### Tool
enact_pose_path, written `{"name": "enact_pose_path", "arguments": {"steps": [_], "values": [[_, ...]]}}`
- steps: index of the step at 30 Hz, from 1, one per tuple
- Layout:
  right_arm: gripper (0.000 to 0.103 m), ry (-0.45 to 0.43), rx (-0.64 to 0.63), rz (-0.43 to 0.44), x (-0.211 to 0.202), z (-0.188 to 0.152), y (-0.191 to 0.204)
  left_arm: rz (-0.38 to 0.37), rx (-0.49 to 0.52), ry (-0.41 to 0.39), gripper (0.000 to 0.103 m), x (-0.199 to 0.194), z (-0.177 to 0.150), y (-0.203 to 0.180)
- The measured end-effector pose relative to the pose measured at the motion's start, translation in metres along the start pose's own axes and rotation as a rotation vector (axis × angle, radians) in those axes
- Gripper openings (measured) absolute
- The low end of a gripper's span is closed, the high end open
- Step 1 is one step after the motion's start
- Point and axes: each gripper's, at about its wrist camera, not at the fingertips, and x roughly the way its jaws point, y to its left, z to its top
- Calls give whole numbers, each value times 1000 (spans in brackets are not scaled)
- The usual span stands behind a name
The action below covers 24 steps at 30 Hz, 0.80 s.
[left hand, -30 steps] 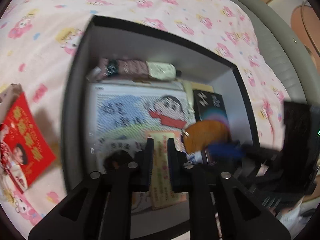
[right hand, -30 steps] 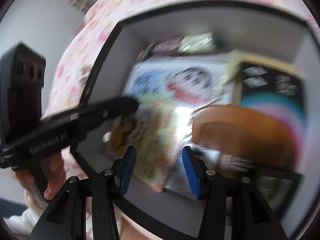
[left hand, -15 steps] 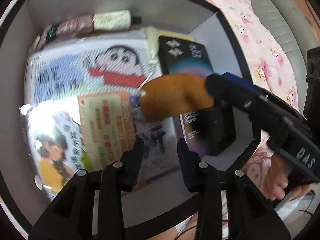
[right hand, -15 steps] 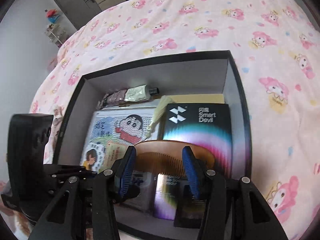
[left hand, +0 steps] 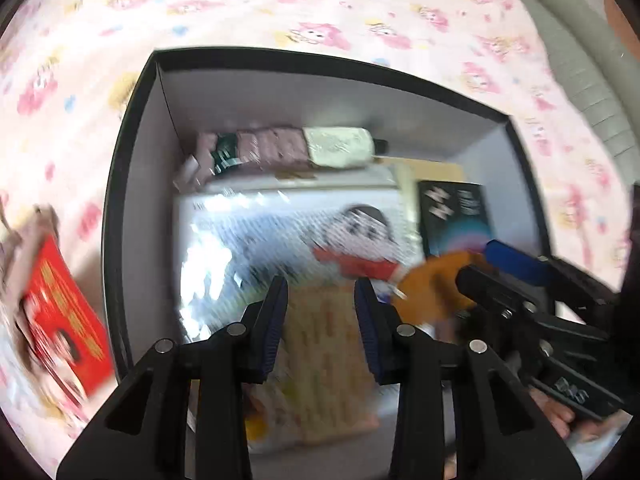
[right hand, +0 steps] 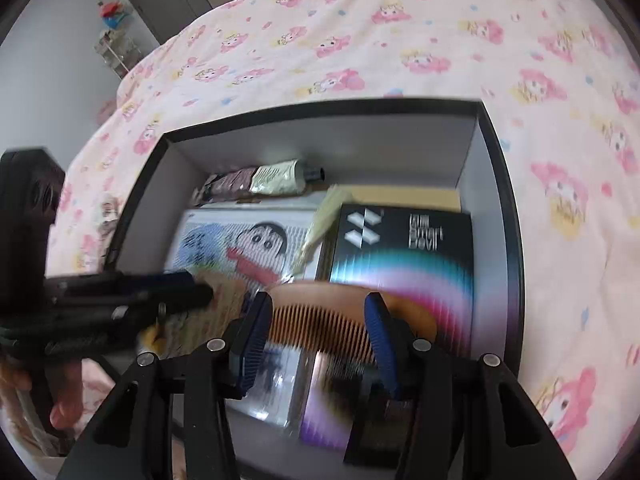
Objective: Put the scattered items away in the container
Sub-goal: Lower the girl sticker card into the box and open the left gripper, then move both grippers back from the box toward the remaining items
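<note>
Right gripper (right hand: 316, 328): tilted steeply down over the black box (right hand: 500, 184), jaws clamping a wooden comb (right hand: 320, 320).
Left gripper (left hand: 322, 316): angled down, jaws just parted, nothing between them.
Box contents: cartoon packet (left hand: 300, 232), tube (right hand: 280, 178), blurred.
Red packet (left hand: 64, 320): outside on the bedspread (left hand: 320, 8), smeared.

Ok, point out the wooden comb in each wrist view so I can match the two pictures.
Left wrist: wooden comb at right of centre, between the right gripper's fingers.
Right wrist: wooden comb at lower centre, between that gripper's blue pads.
Shared landmark: the cartoon picture pack in the box.
</note>
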Motion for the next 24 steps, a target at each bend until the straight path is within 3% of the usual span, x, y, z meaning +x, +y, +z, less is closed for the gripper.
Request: {"name": "enact_pose_path", "arguments": {"steps": [5,10,14,20,24], "values": [[45,41,-50,-24,27,9,13,57,1,30,35,13,-1,-6],[45,63,-69,-55,28,4,13,-40,-28,41,36,9,-8,-3],[44,61,-32,-20,22,-1,10,-66,-28,-19,36,-3,-19,2],[44,-29,-60,-22,-15,-11,20,-121,25,-160,36,-48,-38,-19],[44,-87,-70,-12,-46,-24,32,-155,25,-211,36,-75,-53,-23]]}}
